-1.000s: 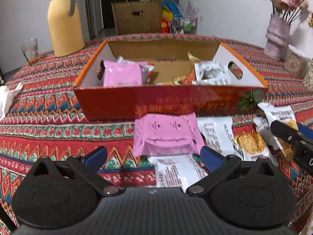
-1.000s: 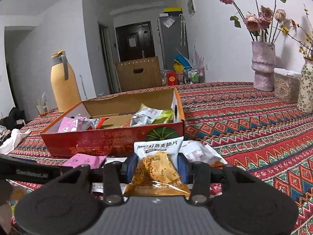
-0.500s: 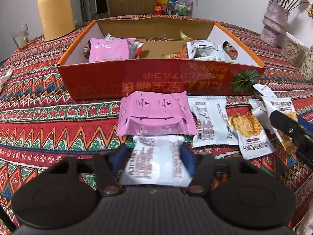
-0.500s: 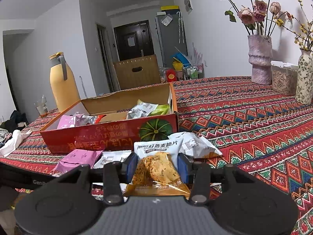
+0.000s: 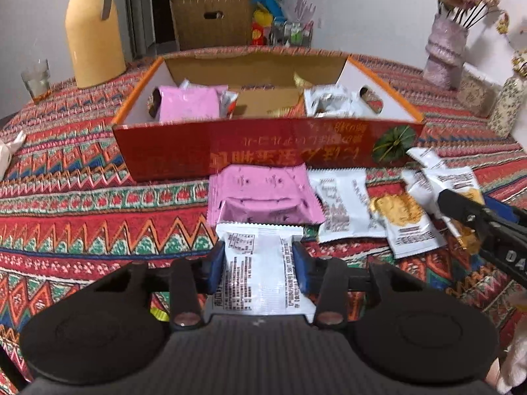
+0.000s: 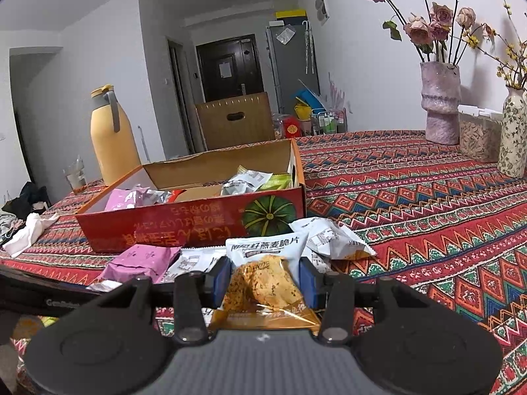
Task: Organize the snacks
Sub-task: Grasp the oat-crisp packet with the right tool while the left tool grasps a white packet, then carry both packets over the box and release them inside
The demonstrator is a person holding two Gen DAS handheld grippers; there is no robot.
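The white snack packet (image 5: 260, 273) on the desk (image 5: 82, 217) is being pinched by the left hand-held gripper (image 5: 260, 268), whose jaws have just been closing, while an oat-crisp packet (image 6: 263, 283) is being held pinched in the right hand-held gripper (image 6: 265, 279), so both are likely being readied for the red box (image 5: 263, 144) just ahead.

A cardboard box (image 5: 266, 144) sat on the table (image 5: 66, 204) with snack packets inside it at both ends. Just before its front wall lay a flat packet (image 5: 263, 194), more packets (image 5: 342, 207) spread to its right. Behind the box to the left stood a flask (image 5: 94, 29) with a glass (image 5: 35, 77) beside it; a vase (image 5: 444, 52) stood far right.
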